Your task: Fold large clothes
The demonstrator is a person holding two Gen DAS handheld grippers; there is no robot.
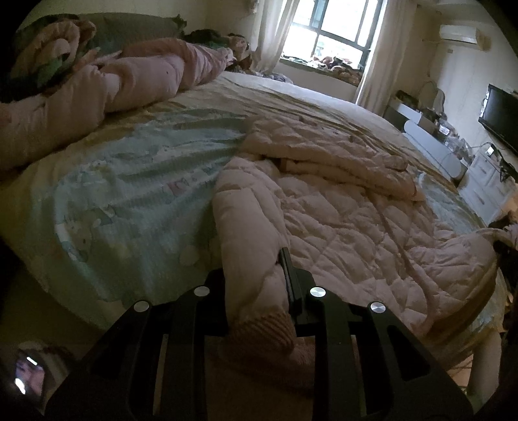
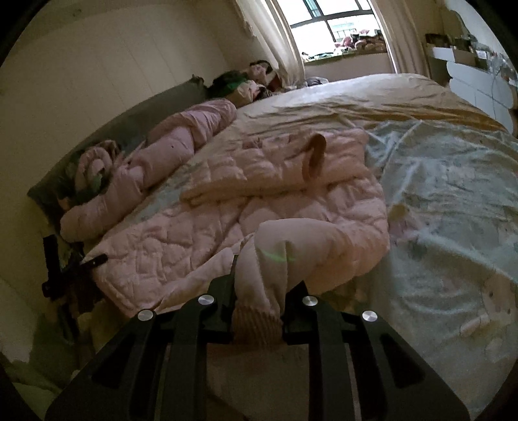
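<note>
A large pale pink quilted jacket (image 1: 349,207) lies spread on the bed, with one sleeve folded across its far part. It also shows in the right wrist view (image 2: 226,200). My left gripper (image 1: 255,291) is shut on the jacket's ribbed hem corner at the bed's near edge. My right gripper (image 2: 259,301) is shut on another ribbed edge of the jacket, with bunched fabric rising between its fingers. A brown ribbed cuff (image 2: 314,155) stands up on the folded sleeve.
The bed sheet (image 1: 129,194) is pale blue-green with cartoon prints. A rolled pink duvet (image 1: 97,97) and pillows lie along the headboard. A window (image 1: 333,29), a TV (image 1: 501,116) and white drawers (image 1: 489,181) stand beyond the bed.
</note>
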